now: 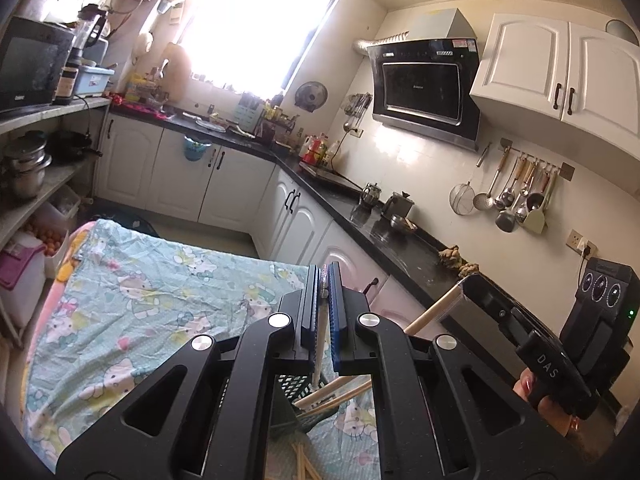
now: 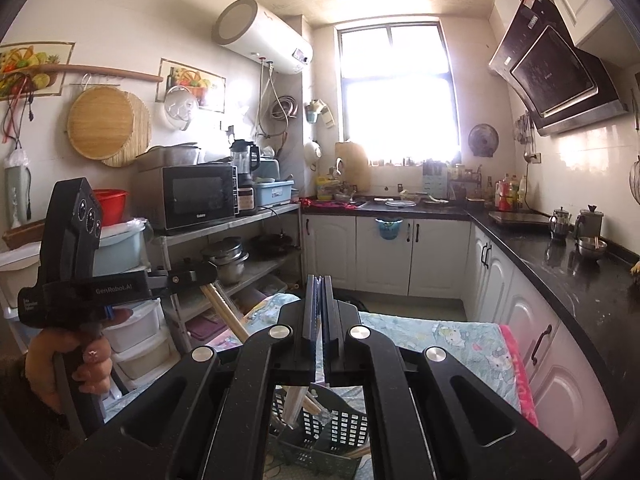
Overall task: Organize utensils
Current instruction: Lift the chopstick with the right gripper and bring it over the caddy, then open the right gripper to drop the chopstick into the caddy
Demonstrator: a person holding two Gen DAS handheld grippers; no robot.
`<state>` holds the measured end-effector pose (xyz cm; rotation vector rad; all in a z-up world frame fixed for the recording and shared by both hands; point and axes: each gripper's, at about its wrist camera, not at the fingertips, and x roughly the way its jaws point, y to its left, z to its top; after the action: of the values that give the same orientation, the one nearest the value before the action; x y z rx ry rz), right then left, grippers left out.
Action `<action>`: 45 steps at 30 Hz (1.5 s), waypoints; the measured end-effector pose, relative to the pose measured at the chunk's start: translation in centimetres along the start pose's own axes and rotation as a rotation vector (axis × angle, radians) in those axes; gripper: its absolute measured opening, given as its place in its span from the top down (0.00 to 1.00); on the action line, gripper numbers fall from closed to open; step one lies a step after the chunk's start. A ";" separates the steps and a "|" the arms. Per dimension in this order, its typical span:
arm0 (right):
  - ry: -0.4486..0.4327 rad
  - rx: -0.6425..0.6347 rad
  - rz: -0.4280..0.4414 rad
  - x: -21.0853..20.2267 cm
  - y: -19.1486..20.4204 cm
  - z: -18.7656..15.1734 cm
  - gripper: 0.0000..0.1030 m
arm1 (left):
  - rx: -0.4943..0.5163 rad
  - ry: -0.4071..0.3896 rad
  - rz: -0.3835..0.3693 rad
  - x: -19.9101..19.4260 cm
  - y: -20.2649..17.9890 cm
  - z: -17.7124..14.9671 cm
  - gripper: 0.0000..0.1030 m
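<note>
Over the counter, draped in a thin, creased teal cloth (image 1: 140, 300) printed with cartoon cats, sits a black plastic basket (image 2: 332, 436) with slotted, grid-like walls. It lies low in both views and is mostly hidden behind the black linkages. The left tongs (image 1: 323, 280) are pinched narrow, their ribbed blue pads gripping slim pale wooden chopsticks (image 2: 224, 308). These sticks slant down toward the basket, with their lower ends lost behind the right tool. The right tongs (image 2: 319, 284) are likewise nearly closed, clamped on a second pale wooden stick (image 1: 432, 310) (how many pieces it holds I cannot tell). That stick runs down and disappears behind the left tool's frame. More pale sticks (image 1: 336, 394) lean inside the basket, and a few loose sticks (image 1: 304, 466) lie flat on the cloth just beside it, cut off by the frame edge. The left hand (image 2: 68, 364) wraps its handle upright, tool pointing sideways, while the right hand (image 1: 536, 392) shows only partly beneath its grip.
</note>
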<state>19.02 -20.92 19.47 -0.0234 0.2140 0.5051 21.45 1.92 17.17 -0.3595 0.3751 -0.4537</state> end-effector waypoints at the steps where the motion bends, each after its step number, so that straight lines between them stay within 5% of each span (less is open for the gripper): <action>1: 0.004 0.002 -0.001 0.2 0.0 -0.2 0.98 | -0.001 0.005 0.002 0.4 0.0 -0.2 0.98; 31: 0.140 0.026 -0.008 5.6 0.0 -6.1 0.95 | 0.012 0.121 0.044 5.8 0.9 -4.7 0.97; 35: 0.141 0.044 -0.011 5.5 -0.3 -6.5 0.75 | 0.014 0.122 0.056 5.5 1.1 -5.2 0.75; 45: 0.127 0.069 -0.021 4.2 -1.0 -6.7 0.57 | 0.029 0.058 0.085 2.8 1.1 -5.2 0.37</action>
<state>21.80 -20.26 12.05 0.0097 0.3547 0.4759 21.98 0.17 11.47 -0.3018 0.4381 -0.3865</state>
